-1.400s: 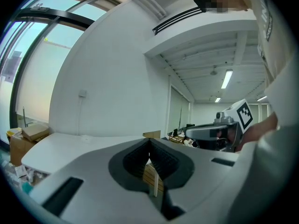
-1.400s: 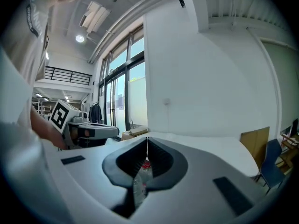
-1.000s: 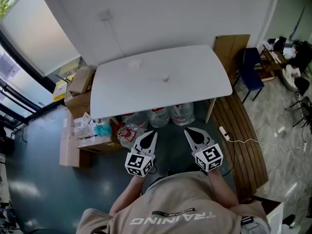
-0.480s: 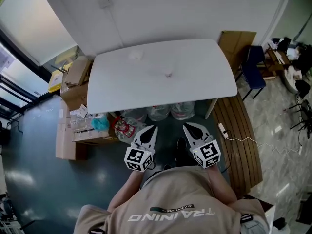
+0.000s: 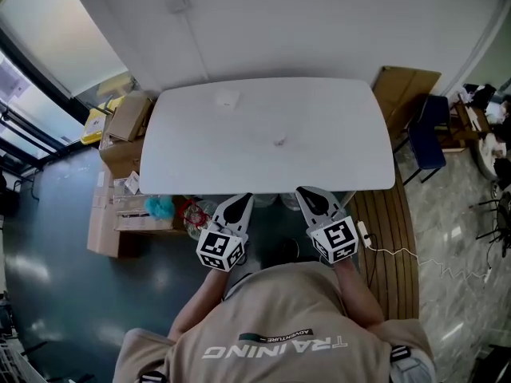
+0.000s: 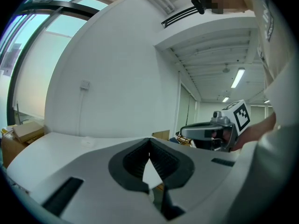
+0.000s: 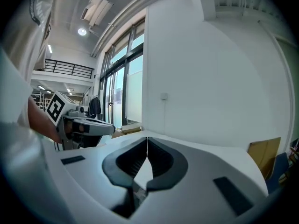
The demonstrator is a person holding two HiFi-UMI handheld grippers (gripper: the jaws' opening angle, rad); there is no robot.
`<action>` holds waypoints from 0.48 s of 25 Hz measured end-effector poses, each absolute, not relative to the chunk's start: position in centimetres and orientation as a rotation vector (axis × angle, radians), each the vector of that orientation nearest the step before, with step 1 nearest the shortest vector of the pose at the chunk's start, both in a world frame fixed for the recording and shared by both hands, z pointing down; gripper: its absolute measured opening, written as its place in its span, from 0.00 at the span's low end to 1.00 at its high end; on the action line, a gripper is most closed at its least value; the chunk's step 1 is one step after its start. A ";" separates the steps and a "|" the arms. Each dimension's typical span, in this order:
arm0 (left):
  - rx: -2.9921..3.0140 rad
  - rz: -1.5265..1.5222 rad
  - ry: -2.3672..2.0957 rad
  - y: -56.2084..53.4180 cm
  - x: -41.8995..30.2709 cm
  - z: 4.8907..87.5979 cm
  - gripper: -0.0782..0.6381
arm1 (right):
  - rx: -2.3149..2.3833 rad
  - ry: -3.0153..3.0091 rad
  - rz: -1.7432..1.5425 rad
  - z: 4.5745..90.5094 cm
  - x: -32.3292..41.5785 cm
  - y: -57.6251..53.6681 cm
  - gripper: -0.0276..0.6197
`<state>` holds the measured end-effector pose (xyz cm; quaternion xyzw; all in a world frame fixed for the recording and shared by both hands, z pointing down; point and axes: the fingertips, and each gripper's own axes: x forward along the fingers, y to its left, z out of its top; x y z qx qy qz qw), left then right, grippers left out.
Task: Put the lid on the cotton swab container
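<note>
Standing at the near edge of a white table [image 5: 335,118], the person is holding the left gripper [image 5: 242,201] and the right gripper [image 5: 304,193] side by side just over that edge, both pointing toward the wall. Each gripper view is showing its jaws pressed together at the tips with nothing between them. Two small things are lying on the tabletop, well apart from both grippers: a whitish round piece [image 5: 226,98] toward the far left, and a smaller, clear-looking item [image 5: 279,140] near the middle. They are too small to tell which is the cotton swab container and which is its lid. Cardboard boxes [image 5: 128,122] are sitting on the floor at the table's left.
</note>
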<state>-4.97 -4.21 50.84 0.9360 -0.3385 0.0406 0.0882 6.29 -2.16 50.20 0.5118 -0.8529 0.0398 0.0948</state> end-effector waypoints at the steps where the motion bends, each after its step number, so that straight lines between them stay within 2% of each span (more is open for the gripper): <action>1: 2.786 0.116 -1.013 -5.2 -4.3 50.8 0.13 | 1.515 -2.527 0.119 50.3 7.0 -3.0 0.07; 12: 2.753 0.186 -1.059 -12.0 0.6 53.3 0.13 | 1.456 -2.543 0.190 53.8 12.2 -10.0 0.07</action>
